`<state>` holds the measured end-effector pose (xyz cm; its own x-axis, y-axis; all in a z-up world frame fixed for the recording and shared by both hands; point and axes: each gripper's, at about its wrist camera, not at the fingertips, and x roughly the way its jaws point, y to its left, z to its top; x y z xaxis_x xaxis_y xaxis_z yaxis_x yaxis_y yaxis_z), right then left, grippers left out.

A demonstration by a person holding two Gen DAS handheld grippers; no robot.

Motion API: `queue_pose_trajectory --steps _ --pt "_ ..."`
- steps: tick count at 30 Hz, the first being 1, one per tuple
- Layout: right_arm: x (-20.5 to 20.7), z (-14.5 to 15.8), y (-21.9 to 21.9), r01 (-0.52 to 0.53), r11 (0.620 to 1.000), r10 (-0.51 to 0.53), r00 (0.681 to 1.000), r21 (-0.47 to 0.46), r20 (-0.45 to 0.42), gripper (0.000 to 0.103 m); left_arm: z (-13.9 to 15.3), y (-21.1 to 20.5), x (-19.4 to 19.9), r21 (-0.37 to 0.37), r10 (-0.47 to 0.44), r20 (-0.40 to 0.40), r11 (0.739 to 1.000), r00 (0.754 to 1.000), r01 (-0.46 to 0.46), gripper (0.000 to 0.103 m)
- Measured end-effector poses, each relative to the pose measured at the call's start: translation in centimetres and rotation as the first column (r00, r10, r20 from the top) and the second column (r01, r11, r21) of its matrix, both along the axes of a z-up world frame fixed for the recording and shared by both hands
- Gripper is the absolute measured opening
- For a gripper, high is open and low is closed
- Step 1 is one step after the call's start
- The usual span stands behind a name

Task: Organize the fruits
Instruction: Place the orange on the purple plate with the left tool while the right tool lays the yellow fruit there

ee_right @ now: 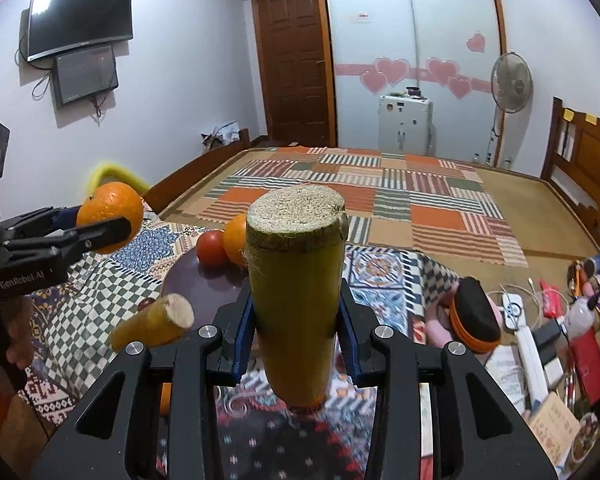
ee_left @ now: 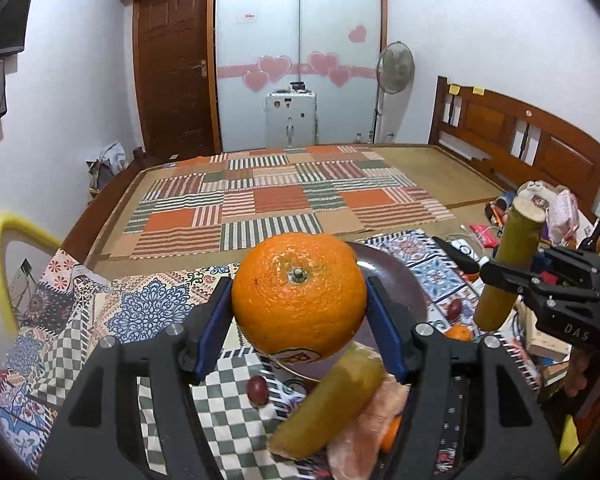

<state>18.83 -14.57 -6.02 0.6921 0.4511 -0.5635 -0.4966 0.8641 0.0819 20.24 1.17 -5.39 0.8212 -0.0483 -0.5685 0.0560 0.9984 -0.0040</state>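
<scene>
My left gripper (ee_left: 299, 300) is shut on a large orange (ee_left: 299, 294), held up above the patterned cloth; it also shows in the right wrist view (ee_right: 110, 212). My right gripper (ee_right: 296, 320) is shut on an upright green sugarcane piece (ee_right: 296, 292), also seen in the left wrist view (ee_left: 508, 264). A dark purple plate (ee_right: 198, 286) holds a tomato (ee_right: 211, 248) and a second orange (ee_right: 236, 239). Another sugarcane piece (ee_right: 154, 322) lies by the plate. A red grape (ee_left: 257, 390) lies on the cloth.
A black and orange case (ee_right: 474, 314) lies right of the plate. Cables, boxes and bottles clutter the right side (ee_right: 548, 320). The bed with the patchwork mat (ee_right: 360, 196) stretches behind. A wooden headboard (ee_left: 520, 132) stands at right.
</scene>
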Motion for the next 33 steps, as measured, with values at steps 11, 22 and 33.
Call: queue_pose_trajectory --steps 11,22,33 --pt "2.6 -2.4 3.5 -0.08 0.996 0.078 0.995 -0.028 -0.064 0.034 -3.7 2.0 3.3 -0.008 0.002 -0.082 1.0 0.997 -0.002 0.064" --pt "4.4 -3.0 4.7 -0.082 0.996 0.079 0.993 -0.034 -0.089 0.034 -6.0 1.2 5.3 -0.004 -0.042 -0.144 0.999 0.989 0.042 0.064" --pt "6.4 -4.0 5.7 -0.065 0.997 0.059 0.988 -0.04 -0.145 0.034 -7.3 1.7 6.4 -0.046 -0.057 -0.184 0.998 0.981 0.049 0.065"
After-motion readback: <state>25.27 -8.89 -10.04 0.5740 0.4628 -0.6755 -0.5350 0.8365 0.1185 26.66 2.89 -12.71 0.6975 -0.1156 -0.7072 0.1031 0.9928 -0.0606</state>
